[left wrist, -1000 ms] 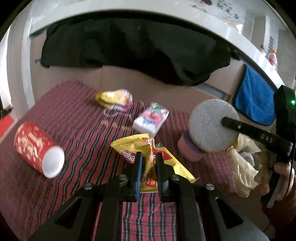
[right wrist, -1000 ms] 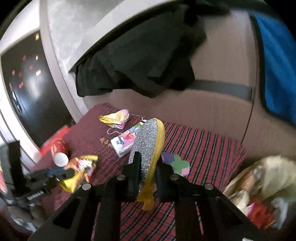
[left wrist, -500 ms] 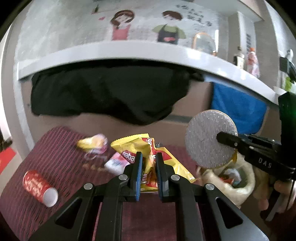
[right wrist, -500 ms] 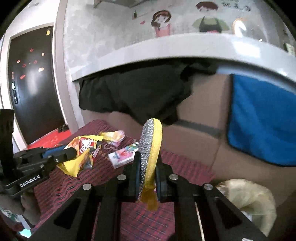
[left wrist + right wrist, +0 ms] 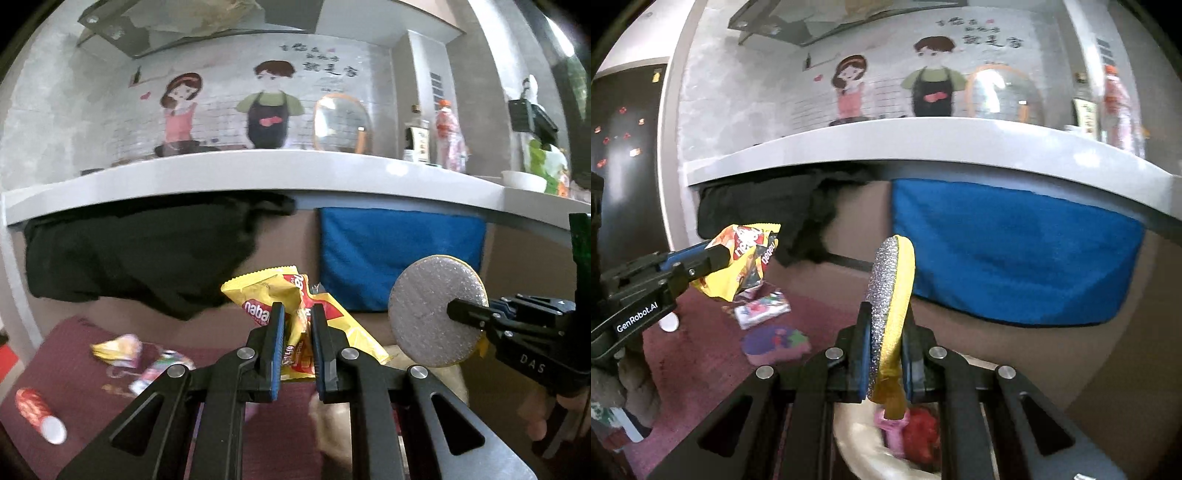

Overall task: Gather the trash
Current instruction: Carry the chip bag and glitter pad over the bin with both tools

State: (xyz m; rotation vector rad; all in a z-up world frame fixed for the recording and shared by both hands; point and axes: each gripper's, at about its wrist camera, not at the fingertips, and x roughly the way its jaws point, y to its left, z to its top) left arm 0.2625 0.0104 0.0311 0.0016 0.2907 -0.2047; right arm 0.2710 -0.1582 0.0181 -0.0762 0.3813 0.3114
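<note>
My left gripper [image 5: 297, 325] is shut on a yellow and red snack wrapper [image 5: 295, 295] and holds it in the air; the wrapper also shows in the right wrist view [image 5: 742, 262]. My right gripper [image 5: 886, 332] is shut on a round scrub pad [image 5: 892, 295] with a glittery silver face and yellow back, seen face-on in the left wrist view [image 5: 436, 310]. A cream trash bag [image 5: 871, 443] with red and pink trash lies open right under the right gripper.
On the dark red striped mat [image 5: 74, 354] lie a red paper cup [image 5: 38, 415], a yellow-pink wrapper [image 5: 118, 347], a tissue pack [image 5: 762, 310] and a purple sponge [image 5: 775, 341]. Behind are a black cloth [image 5: 140, 258], a blue towel [image 5: 399, 251] and a white counter edge [image 5: 258, 177].
Both grippers rose off the mat and swung right with their loads. The trash bag now lies under the right gripper, and the mat items have dropped low in view.
</note>
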